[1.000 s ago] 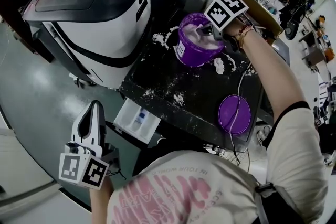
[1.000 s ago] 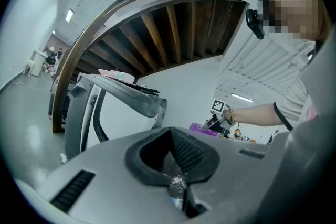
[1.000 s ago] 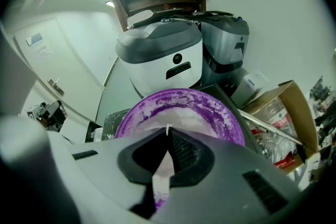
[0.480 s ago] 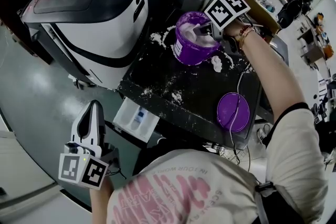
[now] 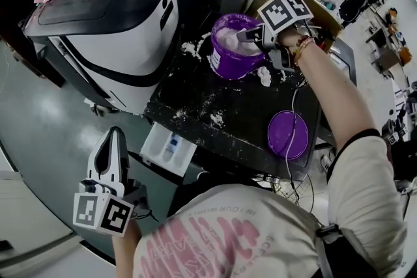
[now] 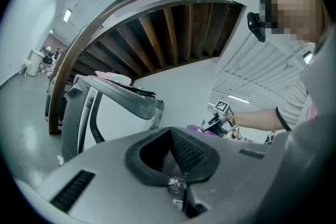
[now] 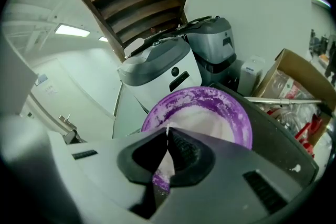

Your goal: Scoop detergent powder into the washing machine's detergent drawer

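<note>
Tub (image 5: 233, 52) on table (image 5: 241, 111), lid (image 5: 288, 135) nearer, washer (image 5: 111, 29) left.

Right gripper (image 5: 242, 36) angled down, left gripper (image 5: 116, 133) level, both jaws closed.

We see our right claw (image 7: 167, 132) with its jaws together, pointing down at a purple tub (image 7: 237, 119) of white powder (image 7: 203, 120) on the black table (image 7: 281, 139). A washer (image 7: 160, 72) stands behind, a box (image 7: 294, 68) at right.
</note>
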The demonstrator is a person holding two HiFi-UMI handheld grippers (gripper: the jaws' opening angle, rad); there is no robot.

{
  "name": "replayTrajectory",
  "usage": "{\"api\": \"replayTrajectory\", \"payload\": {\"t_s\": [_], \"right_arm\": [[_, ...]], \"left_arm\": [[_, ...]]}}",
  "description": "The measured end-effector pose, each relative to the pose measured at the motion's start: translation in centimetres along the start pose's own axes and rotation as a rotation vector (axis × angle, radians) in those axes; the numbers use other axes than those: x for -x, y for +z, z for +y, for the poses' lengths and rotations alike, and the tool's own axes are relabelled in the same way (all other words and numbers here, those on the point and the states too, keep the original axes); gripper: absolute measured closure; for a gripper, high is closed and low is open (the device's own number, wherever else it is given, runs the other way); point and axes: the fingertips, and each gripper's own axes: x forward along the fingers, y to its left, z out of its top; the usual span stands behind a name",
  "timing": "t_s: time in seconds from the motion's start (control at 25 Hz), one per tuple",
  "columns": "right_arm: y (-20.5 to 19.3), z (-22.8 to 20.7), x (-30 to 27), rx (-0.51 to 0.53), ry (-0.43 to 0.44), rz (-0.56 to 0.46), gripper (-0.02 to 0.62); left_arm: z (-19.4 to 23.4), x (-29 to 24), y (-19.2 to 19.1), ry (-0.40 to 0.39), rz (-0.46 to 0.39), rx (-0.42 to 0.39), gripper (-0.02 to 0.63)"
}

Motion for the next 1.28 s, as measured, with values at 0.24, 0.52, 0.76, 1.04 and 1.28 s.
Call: {"api": "replayTrajectory", "payload": {"t_s": [0.24, 0.52, 0.76, 1.04, 1.28], "right_arm": [[-0.3, -0.5, 0.7, -0.06, -0.006, -0.061, 0.594], [-0.2, -1.3, 2.0, -0.148, -0.013, -0.165, 0.594], [0.3, -1.4, 3.6, -0.245, 0.01, -0.298, 0.594], [0.2, -2.5, 4.9, -0.36, 0.017, -0.444, 0.594], [-0.4, -1.5, 5.8, -0.422, 0.043, -0.52, 0.594]], "left_arm": [[-0.5, 0.1, -0.1, -0.021, 0.002, -0.003, 0.603], [-0.7, 0.5, -0.1, -0.032, 0.001, -0.002, 0.603], [-0.9, 0.8, 0.0, -0.039, -0.001, -0.002, 0.603], [-1.2, 1.0, 0.1, -0.051, -0.012, 0.018, 0.603], [-0.9, 1.3, -0.6, -0.04, 0.003, 0.011, 0.603]]}}
